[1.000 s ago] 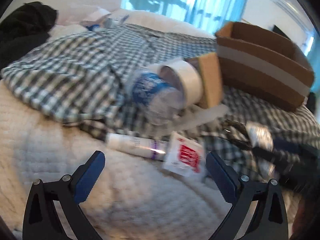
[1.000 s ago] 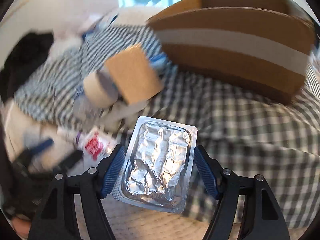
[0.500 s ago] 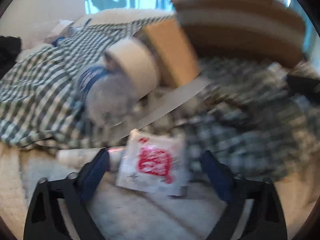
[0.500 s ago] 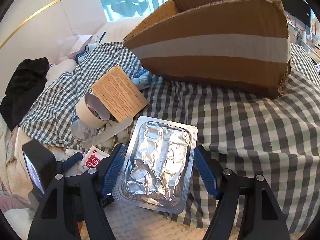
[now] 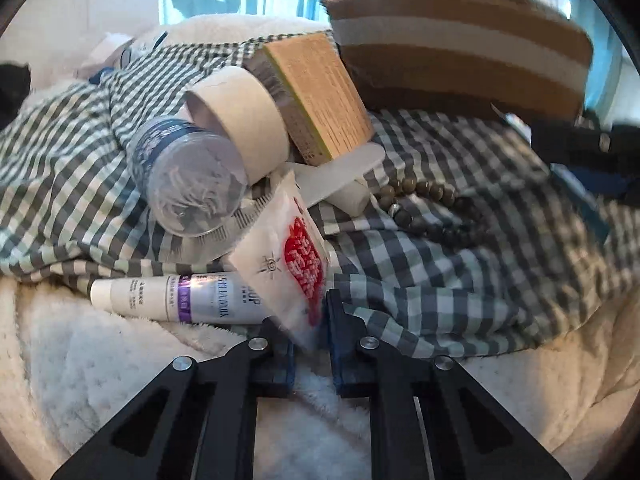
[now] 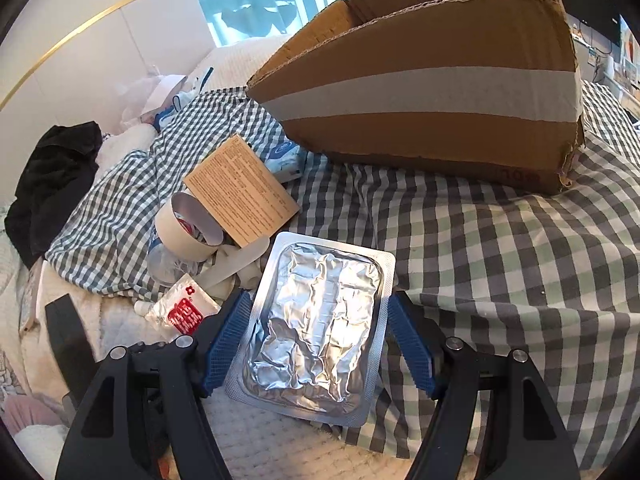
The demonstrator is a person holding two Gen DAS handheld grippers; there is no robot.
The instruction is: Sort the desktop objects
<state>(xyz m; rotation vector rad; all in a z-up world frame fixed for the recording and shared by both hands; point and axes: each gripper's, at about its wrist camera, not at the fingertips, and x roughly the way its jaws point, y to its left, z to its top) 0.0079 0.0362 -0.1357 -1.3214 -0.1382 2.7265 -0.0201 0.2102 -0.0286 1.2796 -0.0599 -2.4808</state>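
Observation:
My left gripper (image 5: pixel 308 320) is shut on the lower edge of a white sachet with red print (image 5: pixel 286 252), which stands tilted up from the bed; the sachet also shows in the right wrist view (image 6: pixel 182 312). My right gripper (image 6: pixel 318 328) is shut on a silver foil blister pack (image 6: pixel 316 324), held flat above the checked cloth (image 6: pixel 500 260). A large cardboard box (image 6: pixel 432 92) stands behind on the cloth. It also shows in the left wrist view (image 5: pixel 460 52).
A pile lies by the sachet: a white tube (image 5: pixel 176 296), a clear plastic bottle (image 5: pixel 188 176), a tape roll (image 5: pixel 240 116), a tan printed box (image 5: pixel 320 96), brown beads (image 5: pixel 424 200). Black clothing (image 6: pixel 52 176) lies far left on the white bedding (image 5: pixel 120 380).
My left gripper has moved in on the sachet and shut on its edge, lifting it upright. My right gripper keeps its hold on the blister pack and has barely moved.

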